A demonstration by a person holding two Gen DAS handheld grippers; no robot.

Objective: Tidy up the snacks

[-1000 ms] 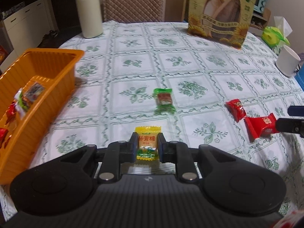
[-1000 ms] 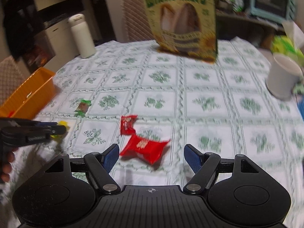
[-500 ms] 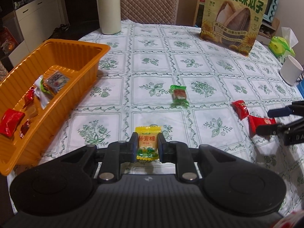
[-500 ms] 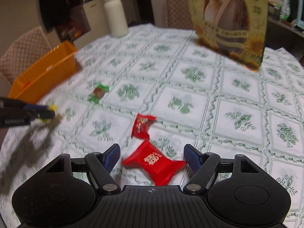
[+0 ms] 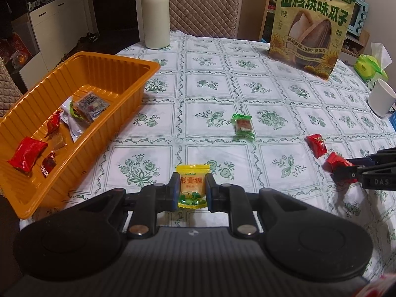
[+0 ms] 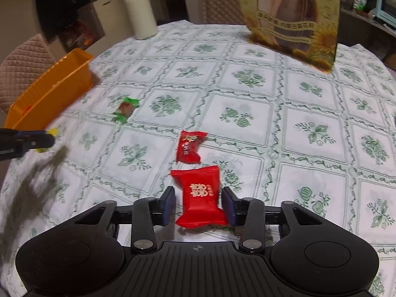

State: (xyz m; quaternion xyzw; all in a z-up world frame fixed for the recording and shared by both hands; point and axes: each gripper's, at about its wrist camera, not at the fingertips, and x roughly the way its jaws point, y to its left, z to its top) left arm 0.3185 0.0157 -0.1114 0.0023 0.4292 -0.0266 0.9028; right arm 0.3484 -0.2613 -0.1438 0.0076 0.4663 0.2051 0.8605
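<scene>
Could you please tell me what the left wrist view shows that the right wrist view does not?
Only the left wrist view shows the snacks lying inside the orange tray, the white cup, and the left gripper shut on the yellow candy. Only the right wrist view shows the right gripper closing around the large red candy, its left pad still apart. Both show the green candy, small red candy and bottle.

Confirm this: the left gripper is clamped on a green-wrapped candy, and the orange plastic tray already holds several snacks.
Wrong colour. The left gripper is clamped on a yellow-wrapped candy, as the left wrist view shows; the green-wrapped candy lies loose on the tablecloth. The orange plastic tray does hold several snacks.
</scene>
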